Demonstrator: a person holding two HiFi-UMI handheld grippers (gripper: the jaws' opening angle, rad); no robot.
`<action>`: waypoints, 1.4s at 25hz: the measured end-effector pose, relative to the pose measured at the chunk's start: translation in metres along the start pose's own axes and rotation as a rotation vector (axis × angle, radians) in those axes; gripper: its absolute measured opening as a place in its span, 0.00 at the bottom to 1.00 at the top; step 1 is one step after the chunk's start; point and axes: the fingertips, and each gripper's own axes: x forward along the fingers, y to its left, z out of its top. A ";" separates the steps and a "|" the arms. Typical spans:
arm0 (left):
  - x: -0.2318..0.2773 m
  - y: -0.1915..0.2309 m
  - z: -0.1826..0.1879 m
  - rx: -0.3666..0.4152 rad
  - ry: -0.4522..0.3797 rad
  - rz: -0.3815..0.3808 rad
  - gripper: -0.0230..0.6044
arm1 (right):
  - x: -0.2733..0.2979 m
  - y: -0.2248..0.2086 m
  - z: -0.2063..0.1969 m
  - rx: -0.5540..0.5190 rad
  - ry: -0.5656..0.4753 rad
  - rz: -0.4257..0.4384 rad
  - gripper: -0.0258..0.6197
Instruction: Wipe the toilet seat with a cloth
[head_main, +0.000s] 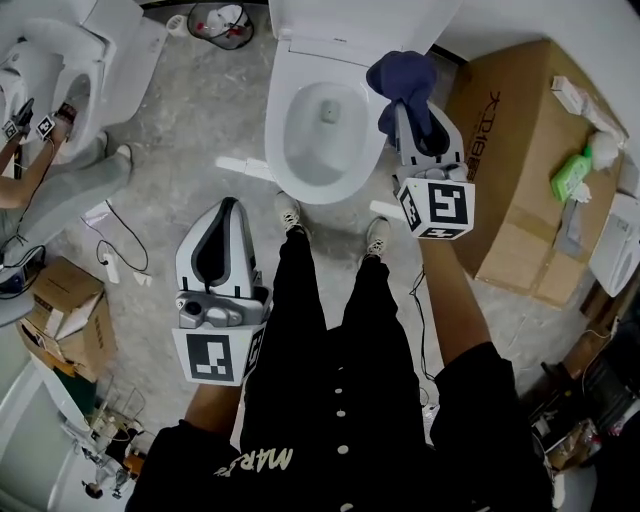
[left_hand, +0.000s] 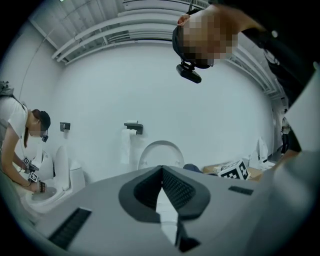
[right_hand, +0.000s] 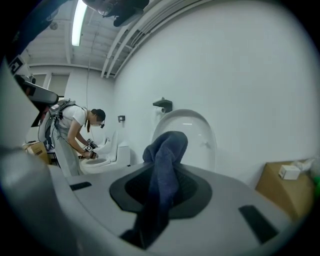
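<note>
**A:** status, left side?

**B:** left hand-held gripper (head_main: 231, 208) is low by the thigh; jaws together, nothing in them; idle

**A:** right?

**B:** right hand-held gripper (head_main: 408, 112) is clamped on the blue cloth (head_main: 402, 78); the cloth is bunched past the jaw tips with a tail running back through them; it's in the air by the right edge of the toilet seat (head_main: 279, 145), no contact that I can see; lid (right_hand: 200, 132) is up

**A:** risks?

**B:** the grip looks like it's on one fold only; wiping pressure could drag the cloth free, and it'd drop into the open bowl (head_main: 322, 130); the wad is small too, so the hard jaw tips may scrape the seat; the cardboard box (head_main: 520, 150) close on the right limits the swing
</note>
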 end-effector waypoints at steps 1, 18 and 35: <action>0.004 0.001 -0.006 -0.005 0.006 -0.003 0.05 | 0.007 -0.001 -0.009 0.000 0.011 0.000 0.16; 0.054 0.003 -0.110 -0.092 0.086 -0.027 0.05 | 0.112 -0.003 -0.155 -0.060 0.180 0.040 0.16; 0.077 0.016 -0.184 -0.125 0.124 -0.032 0.05 | 0.185 0.011 -0.280 -0.201 0.394 0.151 0.16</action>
